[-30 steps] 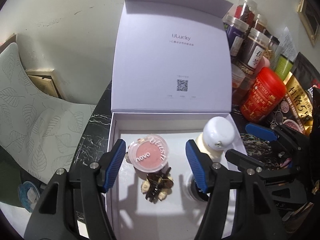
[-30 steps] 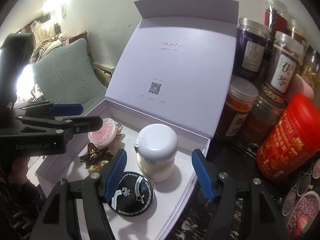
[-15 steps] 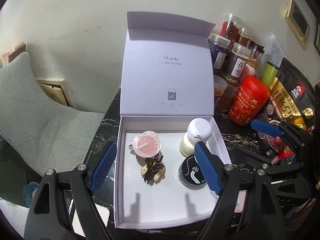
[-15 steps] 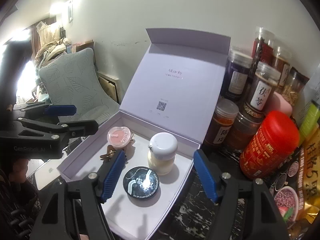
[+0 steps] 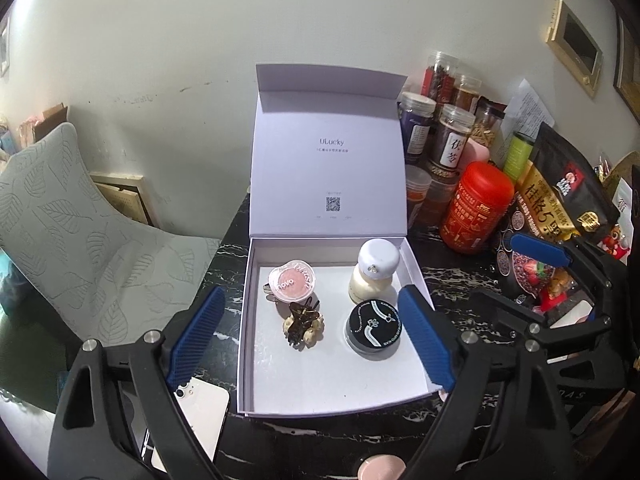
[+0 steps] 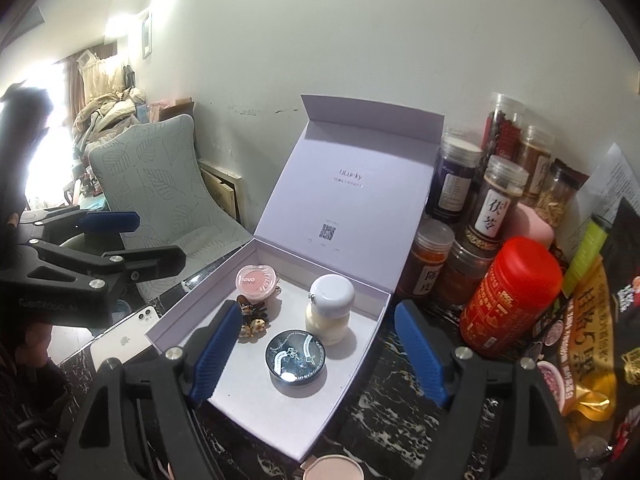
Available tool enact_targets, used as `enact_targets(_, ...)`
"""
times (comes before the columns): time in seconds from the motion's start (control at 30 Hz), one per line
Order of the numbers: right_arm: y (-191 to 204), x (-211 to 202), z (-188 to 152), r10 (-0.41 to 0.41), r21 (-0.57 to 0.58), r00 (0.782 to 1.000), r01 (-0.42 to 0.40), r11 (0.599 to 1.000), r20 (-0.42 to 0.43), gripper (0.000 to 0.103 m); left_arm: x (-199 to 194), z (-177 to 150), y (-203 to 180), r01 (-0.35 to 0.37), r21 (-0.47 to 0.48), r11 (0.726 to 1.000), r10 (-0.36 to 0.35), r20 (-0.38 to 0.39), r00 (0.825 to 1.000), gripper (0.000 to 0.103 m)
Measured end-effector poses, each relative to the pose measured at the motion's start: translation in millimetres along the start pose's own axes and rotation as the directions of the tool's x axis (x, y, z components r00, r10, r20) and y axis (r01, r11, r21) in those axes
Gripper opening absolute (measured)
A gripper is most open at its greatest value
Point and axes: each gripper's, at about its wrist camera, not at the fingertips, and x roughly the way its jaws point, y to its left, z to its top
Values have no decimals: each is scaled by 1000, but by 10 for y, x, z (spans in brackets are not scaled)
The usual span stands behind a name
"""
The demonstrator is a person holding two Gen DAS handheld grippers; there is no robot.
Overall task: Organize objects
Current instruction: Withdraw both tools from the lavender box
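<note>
Left wrist view: the left gripper (image 5: 308, 332) is being held above the box (image 5: 245, 320), its jaws wide, empty and just opened further. The right gripper (image 6: 318, 354) is likewise being held with jaws spread, nothing between them. Inside the box, toward its far wall by the lid marked "ULucky", the "novo" blush (image 5: 291, 281), hair clip (image 5: 302, 322), white bottle (image 5: 374, 272) and black jar (image 5: 373, 326) are lying below both jaws.

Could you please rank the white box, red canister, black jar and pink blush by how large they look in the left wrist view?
1. white box, by far the largest.
2. red canister.
3. black jar.
4. pink blush, only slightly smaller-looking than the jar; it lies farther from the camera, so that order is unsure.
</note>
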Motion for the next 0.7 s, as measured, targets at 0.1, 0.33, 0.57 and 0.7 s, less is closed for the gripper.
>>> enact_targets(0.1, 12, -114, -4, -11, 2, 1000, 11, 1000, 5, 81, -125, -12, -48, -5, 8, 1000, 5, 13, 1000, 89)
enact_targets(0.33, 2, -339, -36, -37, 20, 999, 37, 999, 5, 81, -352, -46, -168, -8, 14, 1000, 8, 40, 999, 93)
enact_targets(0.57, 10, -546, -90, -49, 15, 999, 49, 999, 9, 81, -549, -105, -283, -1, 30, 1000, -1, 60, 998, 93)
enact_targets(0.7, 32, -675, -114, -58, 7, 998, 58, 998, 17, 81, -626, -141, -311, 10, 26, 1000, -11, 62, 998, 94)
